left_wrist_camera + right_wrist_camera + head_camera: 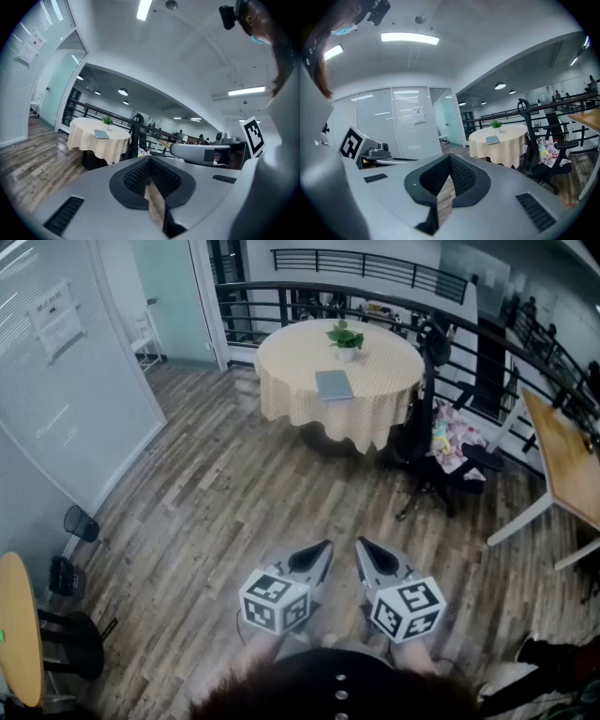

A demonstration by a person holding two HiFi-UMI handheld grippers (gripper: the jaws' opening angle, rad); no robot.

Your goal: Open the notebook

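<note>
Far across the room, on a round surface draped in a cream checked cloth (291, 381): a thin grey-blue notebook (334, 385), flat, cover shut, just in front of a small green potted plant in a white pot (345, 337). Well apart from both tools, with a long stretch of grey-brown wooden plank floor (216, 512) between.

Low in the head view, side by side and near each other: the left hand-held gripper (325, 546) and the right hand-held gripper (362, 546), each with its white marker cube at the rear, both aimed toward the round surface and tipped slightly downward. Left one's jaws closed together, black ribbed pads meeting at a point, nothing between them. Right one's jaws likewise closed and empty.

Just to the right of the round surface: a black swivel office chair (427, 442) with colourful items heaped on its seat. Behind it, a dark metal railing (375, 296). At the right edge, a light wooden desk on white legs (567, 460). Along the left, a glass partition wall with white blinds (66, 381).
</note>
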